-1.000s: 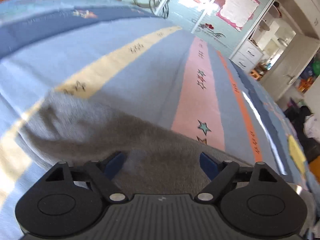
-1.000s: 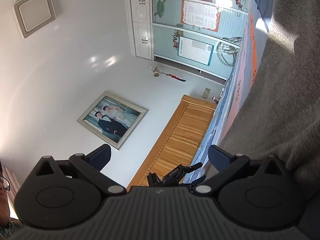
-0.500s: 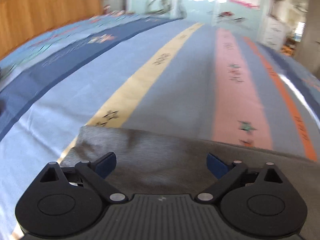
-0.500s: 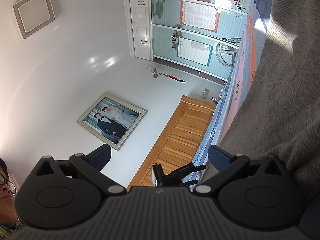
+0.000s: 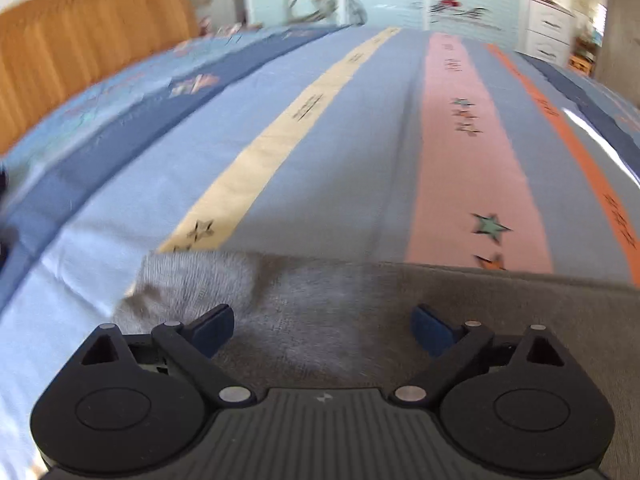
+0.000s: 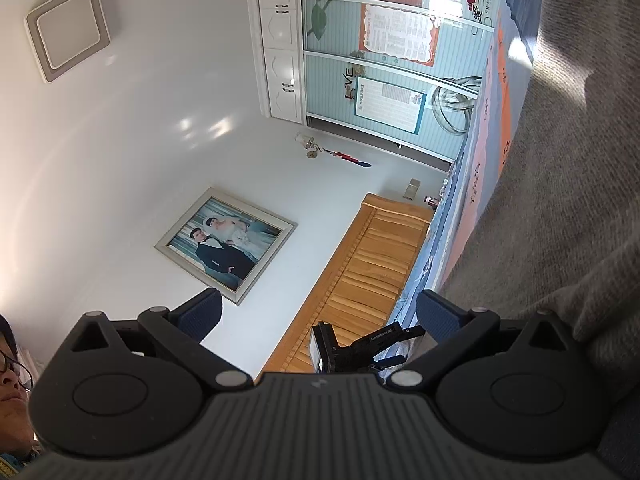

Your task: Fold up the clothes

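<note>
Between the blue pads of the left tongs (image 5: 322,326), which stand spread wide and grasp nothing, lies grey knit: the garment (image 5: 400,312) rests flat on the bed (image 5: 340,140), its far edge running straight across from 9 to 3 o'clock just ahead of the pads. At 10 o'clock one corner (image 5: 188,280) curls up paler and looser than the rest. Beyond, the striped bedspread runs to 12 o'clock, with the headboard (image 5: 80,52) at 10.

The right tongs (image 6: 318,316) are likewise released, jaws wide, tipped up toward wall and ceiling; the garment (image 6: 560,200) fills their view from 1 to 4 o'clock, close beside the right pad, though whether it touches I cannot tell. The other gripper shows at 6 o'clock between the pads, and part of a person's face at 8.

This reads as a pause between folds: cloth laid down, both tongs let go. The next move likely calls for lowering the left tongs onto that curled corner or the far edge, pinching one layer cleanly, and bringing the right tongs down to a matching point.
</note>
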